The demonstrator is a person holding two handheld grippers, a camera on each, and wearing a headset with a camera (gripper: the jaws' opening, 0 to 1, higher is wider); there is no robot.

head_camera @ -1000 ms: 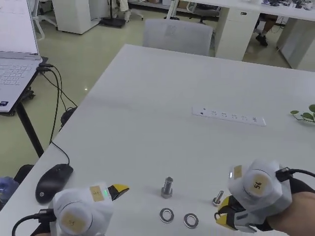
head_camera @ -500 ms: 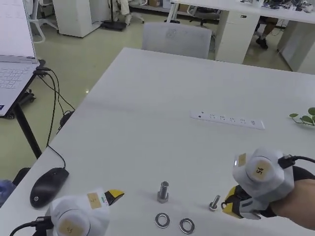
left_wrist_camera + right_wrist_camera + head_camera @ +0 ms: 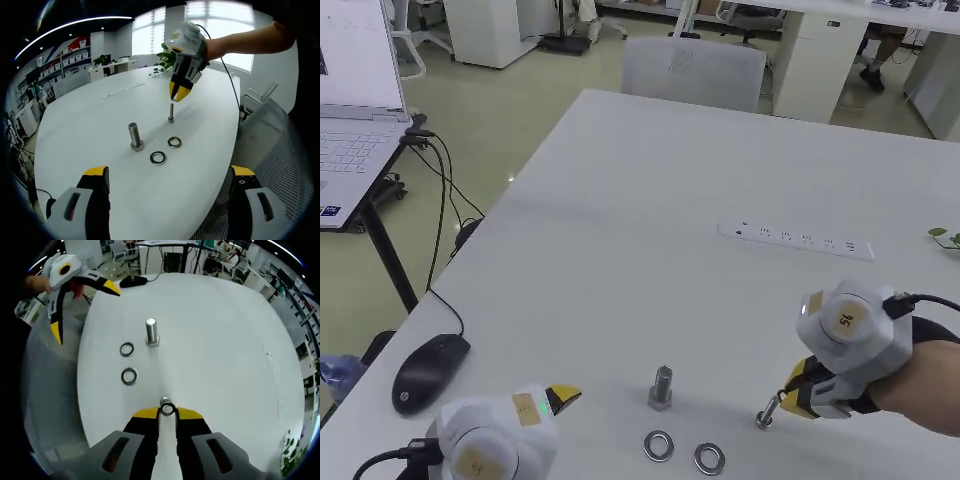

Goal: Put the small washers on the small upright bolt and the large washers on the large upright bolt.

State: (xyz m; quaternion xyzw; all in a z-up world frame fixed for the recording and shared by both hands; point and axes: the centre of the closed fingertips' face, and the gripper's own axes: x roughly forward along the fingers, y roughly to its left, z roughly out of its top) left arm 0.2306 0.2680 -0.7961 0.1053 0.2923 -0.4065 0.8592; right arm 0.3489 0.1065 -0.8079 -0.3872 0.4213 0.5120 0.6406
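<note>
Right gripper [image 3: 179, 95] - jaws nearly together, pinching what looks like a small washer [image 3: 166, 409] at the top of the small bolt [image 3: 171, 113], near the desk's [image 3: 620, 200] near edge. Left gripper [image 3: 168, 172] - jaws wide apart, nothing between them. Large bolt [image 3: 661, 386] upright, two washers [image 3: 659, 445] [image 3: 709, 458] flat just beside it.

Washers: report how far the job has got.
Done: nothing yet; the large bolt is bare. In hand: the right gripper holds a small washer at the top of the small bolt. Still to do: two large washers lie flat on the table; the left gripper is open.
</note>
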